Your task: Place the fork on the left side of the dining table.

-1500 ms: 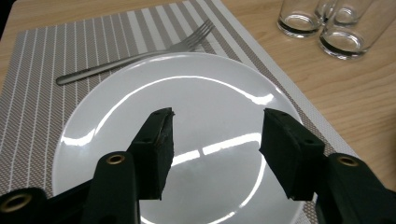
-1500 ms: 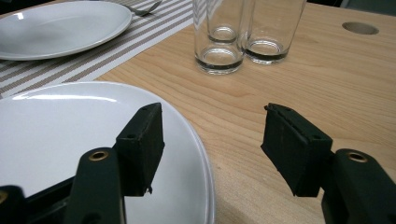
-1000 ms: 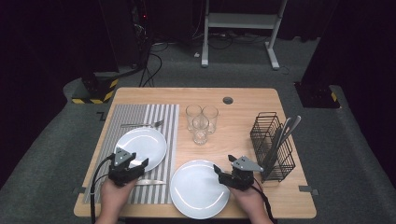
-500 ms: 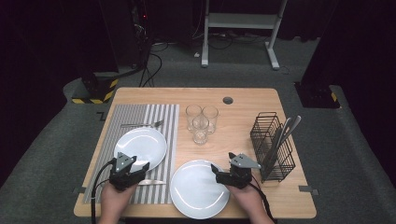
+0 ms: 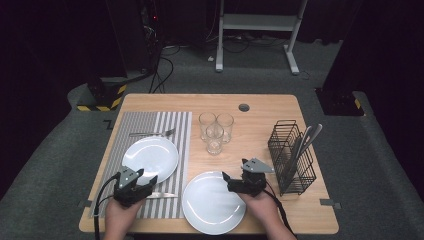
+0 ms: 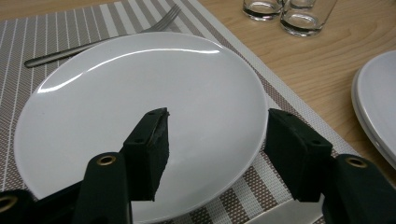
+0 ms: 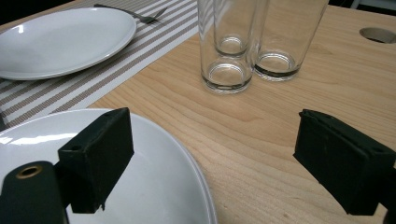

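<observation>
Lower centre: right gripper (image 5: 239, 182), jaws just opened wide with nothing between them, straddles the right rim of the near plate (image 5: 214, 202), glossy white and round on bare wood table (image 5: 260, 107). Lower left: left gripper (image 5: 135, 184), jaws apart and empty, just short of the far plate (image 5: 150, 153) on the striped placemat (image 5: 177, 130). Beyond: three clear glasses (image 5: 215, 131).

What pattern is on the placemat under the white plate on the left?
Thin brown-and-white stripes on the woven rectangular placemat, clearest in the left gripper view.
</observation>
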Motion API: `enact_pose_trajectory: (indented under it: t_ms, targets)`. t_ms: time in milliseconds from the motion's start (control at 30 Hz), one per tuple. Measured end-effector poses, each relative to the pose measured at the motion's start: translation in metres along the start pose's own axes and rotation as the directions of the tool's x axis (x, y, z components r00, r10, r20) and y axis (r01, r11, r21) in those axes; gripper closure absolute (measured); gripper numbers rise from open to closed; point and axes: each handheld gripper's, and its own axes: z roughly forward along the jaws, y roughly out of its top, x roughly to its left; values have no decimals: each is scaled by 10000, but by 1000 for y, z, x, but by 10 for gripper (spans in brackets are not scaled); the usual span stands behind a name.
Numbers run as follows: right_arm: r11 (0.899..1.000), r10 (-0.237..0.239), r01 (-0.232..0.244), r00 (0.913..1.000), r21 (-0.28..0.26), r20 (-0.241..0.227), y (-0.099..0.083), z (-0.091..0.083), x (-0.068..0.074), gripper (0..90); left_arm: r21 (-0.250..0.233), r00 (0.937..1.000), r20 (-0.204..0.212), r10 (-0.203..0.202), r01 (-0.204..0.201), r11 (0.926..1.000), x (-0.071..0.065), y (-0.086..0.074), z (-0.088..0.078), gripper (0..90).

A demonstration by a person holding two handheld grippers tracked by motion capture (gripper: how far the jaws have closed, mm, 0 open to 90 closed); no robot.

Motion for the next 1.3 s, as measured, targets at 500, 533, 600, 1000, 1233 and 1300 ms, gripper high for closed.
enact_pose_trajectory:
  t_ms: [500,533,600,1000,1233,1300]
  targets:
    - [10000,54,-54,9999,55,91,24,16,-1,111,256,9998,86,170,-172,9995,3,-4,2,353]
    - [10000,64,-65,9999,41,117,26,17,0,112,253,9999,89,134,-136,9996,3,-4,2,353]
    - [10000,41,-41,9999,24,131,29,18,0,112,249,9999,94,103,-105,9996,3,-4,1,353]
    - [9999,-21,17,9995,130,307,42,30,4,122,229,9996,248,102,-108,9997,2,-2,1,348]
    - [9999,-113,112,9997,83,201,48,35,7,123,215,9996,271,63,-69,9997,3,-3,1,349]
    - [9999,-150,148,9996,82,252,49,37,7,124,218,9996,264,112,-118,9997,3,-3,2,349]
